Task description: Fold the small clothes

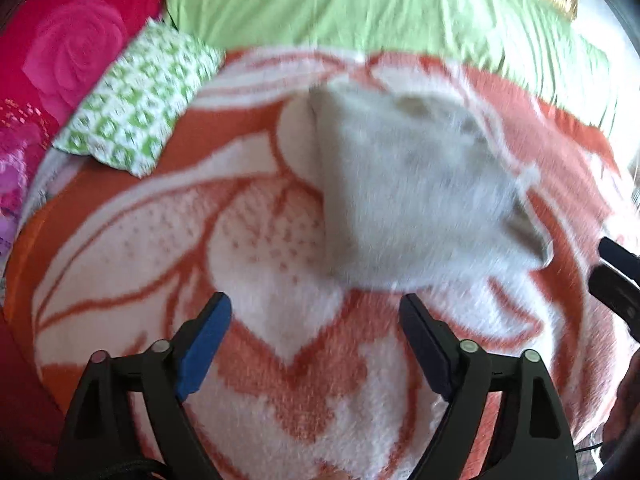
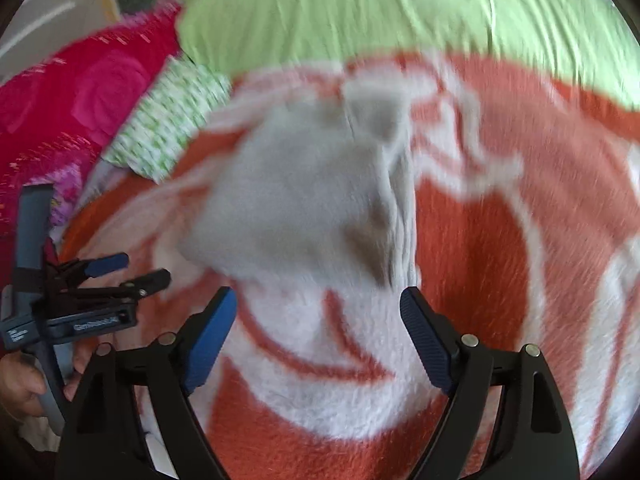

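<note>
grey garment on the orange blanket, both hand-held grippers empty

the small grey garment [image 1: 408, 188] lies crumpled on the orange-and-white blanket [image 1: 280, 380], just ahead of the left hand-held gripper [image 1: 316, 336], whose blue pads stand wide apart on nothing. the right hand-held gripper [image 2: 318, 332] is likewise spread apart, the cloth beyond its tips. a green sheet [image 1: 360, 4], a red rose cushion [image 1: 68, 52] and a green-patterned pillow [image 1: 136, 104] lie behind; both views are motion-blurred.

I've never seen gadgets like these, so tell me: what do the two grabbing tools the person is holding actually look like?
Each is a black plastic claw. The left gripper and the right gripper both have two angled fingers with blue ribbed pads and small round silver pins. Seen from the side, the left one has a grey-blue handle with white lettering too blurred to read, held in a bare hand.
</note>
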`<state>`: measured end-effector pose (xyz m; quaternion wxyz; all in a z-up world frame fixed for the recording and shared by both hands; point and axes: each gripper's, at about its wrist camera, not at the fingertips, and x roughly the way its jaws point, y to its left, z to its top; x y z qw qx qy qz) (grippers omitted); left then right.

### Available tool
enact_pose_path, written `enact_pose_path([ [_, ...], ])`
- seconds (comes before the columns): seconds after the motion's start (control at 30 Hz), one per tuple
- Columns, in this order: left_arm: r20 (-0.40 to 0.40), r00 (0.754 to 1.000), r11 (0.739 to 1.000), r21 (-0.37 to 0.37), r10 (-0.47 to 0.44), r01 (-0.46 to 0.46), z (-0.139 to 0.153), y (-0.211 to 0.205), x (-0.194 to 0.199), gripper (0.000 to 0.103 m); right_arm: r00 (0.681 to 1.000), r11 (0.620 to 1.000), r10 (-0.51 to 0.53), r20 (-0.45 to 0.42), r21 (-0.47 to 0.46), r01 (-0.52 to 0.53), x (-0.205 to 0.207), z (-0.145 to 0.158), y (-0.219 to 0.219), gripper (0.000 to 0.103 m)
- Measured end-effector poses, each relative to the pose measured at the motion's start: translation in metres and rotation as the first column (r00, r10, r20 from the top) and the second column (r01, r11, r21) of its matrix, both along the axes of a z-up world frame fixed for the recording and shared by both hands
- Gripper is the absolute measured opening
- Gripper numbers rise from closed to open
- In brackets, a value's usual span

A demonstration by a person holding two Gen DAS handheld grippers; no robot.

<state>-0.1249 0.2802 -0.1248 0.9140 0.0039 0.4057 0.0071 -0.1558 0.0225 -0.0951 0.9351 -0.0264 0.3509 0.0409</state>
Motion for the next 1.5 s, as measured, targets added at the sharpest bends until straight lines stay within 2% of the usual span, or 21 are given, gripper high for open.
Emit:
enact_pose_path([
  [0.07,0.027,1.0,1.0,-0.021,-0.005,0.005,0.002,0.001,0.003,0.1,0.999,1.0,0.001,0.046,-0.019,0.0,-0.003,0.005,0.003,0.103],
  [0.2,-0.001,1.0,1.0,-0.003,0.019,-0.019,-0.011,-0.002,0.014,0.1,0.999,0.999,-0.042,-0.029,-0.014,0.042,0.013,-0.011,-0.001,0.103],
  [0.33,-0.035,0.999,0.999,0.005,0.039,-0.039,-0.027,-0.003,0.02,0.1,0.994,0.996,-0.09,-0.06,-0.005,0.089,0.022,-0.027,-0.009,0.103],
  [0.63,-0.04,0.999,0.999,0.033,0.022,-0.021,-0.038,-0.012,0.024,0.1,0.993,0.997,-0.074,-0.09,-0.016,0.073,0.033,-0.044,-0.005,0.103],
  [1.07,-0.017,0.999,0.999,0.009,0.035,-0.035,-0.033,-0.005,0.041,0.1,0.997,0.999,-0.025,-0.073,-0.036,0.023,0.043,-0.049,-0.004,0.103],
  [1.5,0.06,0.998,1.0,-0.003,0.022,-0.021,-0.006,-0.011,0.044,0.1,0.999,0.999,0.03,-0.015,-0.035,-0.031,0.048,-0.026,0.0,0.103],
])
